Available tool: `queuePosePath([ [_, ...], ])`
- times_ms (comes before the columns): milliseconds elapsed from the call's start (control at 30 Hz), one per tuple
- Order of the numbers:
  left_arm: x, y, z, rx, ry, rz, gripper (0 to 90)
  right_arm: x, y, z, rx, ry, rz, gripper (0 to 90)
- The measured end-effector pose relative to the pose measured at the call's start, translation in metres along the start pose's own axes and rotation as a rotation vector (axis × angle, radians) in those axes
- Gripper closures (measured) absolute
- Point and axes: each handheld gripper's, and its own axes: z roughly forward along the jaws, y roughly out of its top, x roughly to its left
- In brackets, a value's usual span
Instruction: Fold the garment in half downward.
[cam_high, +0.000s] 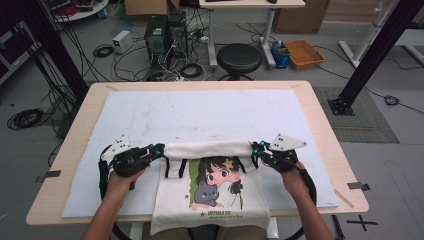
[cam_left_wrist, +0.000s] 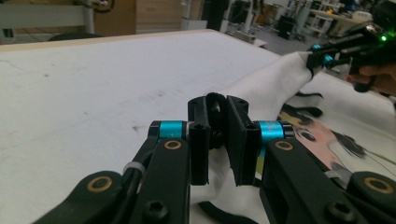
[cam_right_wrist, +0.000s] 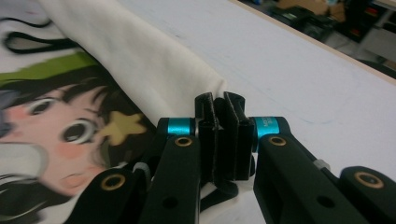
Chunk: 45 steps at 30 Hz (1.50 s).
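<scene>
both grippers pinching the folded edge of a tote bag

i've got a cream tote bag (cam_high: 210, 192) lying flat on the white mat (cam_high: 150, 115) at the near edge of the counter (cam_high: 320, 115), its bottom hanging a bit over the near side. printed face up: cartoon girl with a grey cat. the far part of the bag is folded toward me, so a soft rolled edge runs side to side between my hands.

my left gripper (cam_high: 156, 150) is pressed together on the left end of that fold; in the left gripper view the jaws are nearly shut with white cloth bunched under and between them. my right gripper (cam_high: 258, 148) is pinching the right end the same way, jaws tight together, cloth right at the tips.

black straps (cam_high: 172, 167) lie loose on the bag just under the fold, left of the print.

handling guess: light, thin canvas, totally limp, will sag and drape in the middle if lifted by the two ends. not fragile, not slippery, but the fold can slip open if the pinch catches only one layer. best hold is at the corners of the folded edge, through both layers, keeping it taut between the hands.
</scene>
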Motion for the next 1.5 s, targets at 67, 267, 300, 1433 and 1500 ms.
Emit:
queuePosePath([
  [67,-0.006,-0.002,-0.006,0.019,-0.028,0.01,79.3,0.006,-0.002,-0.009,-0.012,0.032,-0.007,84.8],
  [267,-0.02,-0.01,-0.022,0.064,-0.081,0.022,79.3,0.025,-0.016,-0.033,-0.014,0.114,-0.023,84.7],
  [300,-0.026,-0.013,-0.027,0.077,-0.102,0.029,79.3,0.027,-0.018,-0.036,-0.019,0.114,-0.032,84.7],
  [1433,-0.004,-0.009,0.026,0.331,0.055,-0.171,83.3,0.001,-0.031,0.004,0.24,0.1,0.343,82.8],
  [1500,0.002,-0.002,0.029,0.28,0.066,-0.183,83.5,-0.006,-0.027,0.005,0.21,0.052,0.35,82.9],
])
